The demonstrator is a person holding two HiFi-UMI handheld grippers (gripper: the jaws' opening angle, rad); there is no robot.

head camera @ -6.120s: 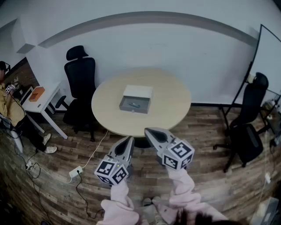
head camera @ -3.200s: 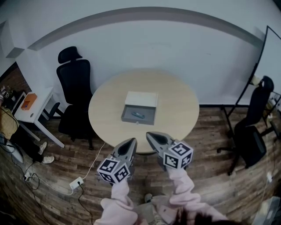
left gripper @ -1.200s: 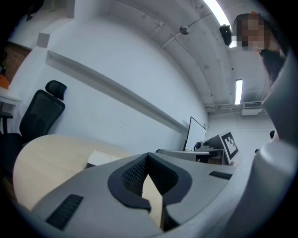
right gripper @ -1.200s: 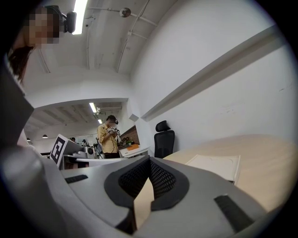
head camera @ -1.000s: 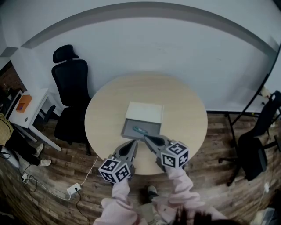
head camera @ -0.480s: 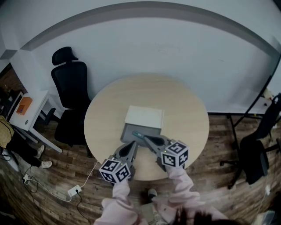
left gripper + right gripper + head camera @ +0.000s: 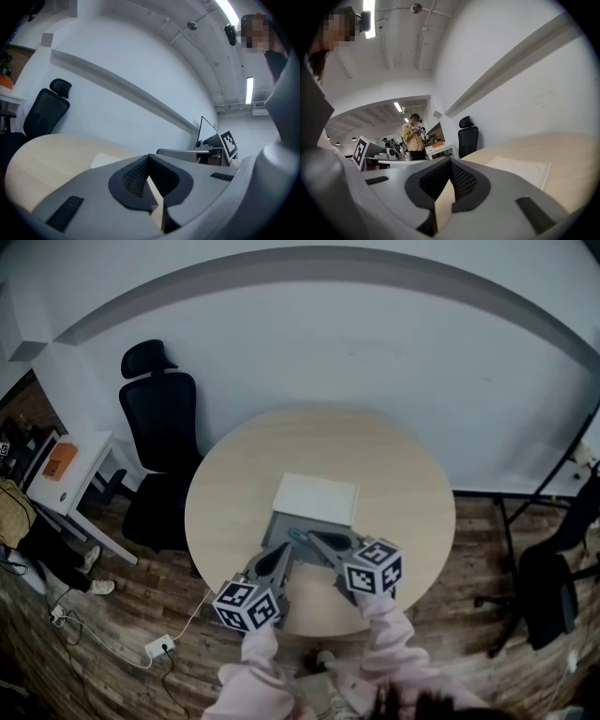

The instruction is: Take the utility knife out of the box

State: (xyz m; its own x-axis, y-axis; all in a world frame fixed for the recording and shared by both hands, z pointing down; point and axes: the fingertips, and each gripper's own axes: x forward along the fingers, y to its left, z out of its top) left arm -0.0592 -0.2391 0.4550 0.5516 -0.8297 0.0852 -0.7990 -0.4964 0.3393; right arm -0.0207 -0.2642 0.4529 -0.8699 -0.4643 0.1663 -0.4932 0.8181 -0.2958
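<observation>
Grey jaws are pressing together on both claws, with nothing sitting between them. The left claw (image 7: pixel 283 549) and right claw (image 7: pixel 314 538) are hovering side by side over the near part of the table (image 7: pixel 403 474), both pointing at the box (image 7: pixel 277 526). The knife (image 7: pixel 297 534) is lying inside the box, just beside the right claw's tip and just ahead of the left one; whether either is touching it I cannot tell. The lid (image 7: pixel 316 500) is lying flat just beyond the box, ahead of both claws.

utility knife (image 7: pixel 297 535) inside open box (image 7: pixel 277 524)
</observation>
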